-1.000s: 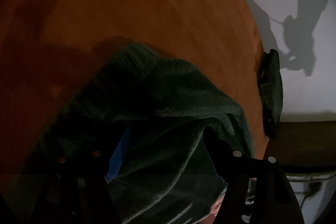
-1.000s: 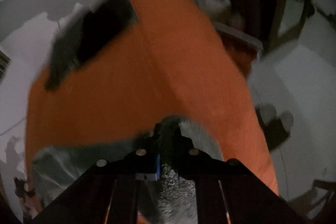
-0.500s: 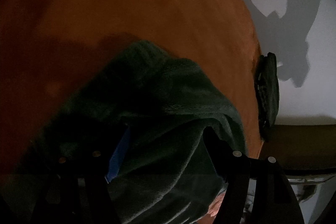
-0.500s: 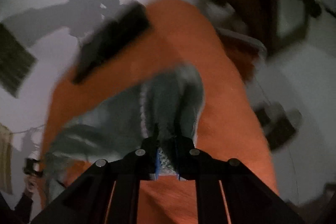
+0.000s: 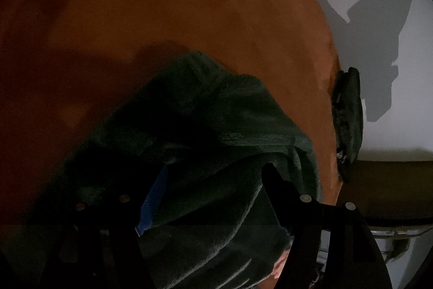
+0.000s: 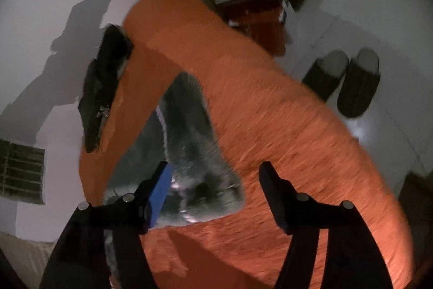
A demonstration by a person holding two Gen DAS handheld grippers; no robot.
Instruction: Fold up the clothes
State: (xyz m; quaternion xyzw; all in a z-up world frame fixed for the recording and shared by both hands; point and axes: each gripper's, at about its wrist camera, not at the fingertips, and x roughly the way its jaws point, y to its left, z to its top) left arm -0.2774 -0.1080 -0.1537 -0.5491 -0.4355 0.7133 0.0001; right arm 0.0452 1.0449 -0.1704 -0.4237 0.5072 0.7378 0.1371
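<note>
Garment: a dark green fleece lies bunched on the orange cover, with one layer lapped over another
Left gripper: jaws stand apart; fleece fills the gap between them and drapes over the left finger, so only its blue pad shows; whether the cloth is pinched or only lying there I cannot tell
Right gripper: jaws wide apart with nothing between them; it hovers above the cover, and the fleece sits ahead of and below the left jaw
Stage: the fleece is doubled over in part, but the edges look uneven; this fits a fold just laid as well as a heap waiting to be spread, and the views do not settle which
Doing it well: judged from the lumps, the cloth wants to be taken by a corner or hem rather than mid-panel, kept taut between the two grippers, and laid down low so that the thick pile does not roll
Risk: the pile is bulky and springy, so a shallow pinch may slip
Beyond the jaws: a second dark garment hangs at the cover's far edge, well clear of both grippers
Containers: a red basket with a pale rim stands past the cover's far end; its contents are too blurred to tell
Floor: a pair of slippers lies to the right of the right jaw
</note>
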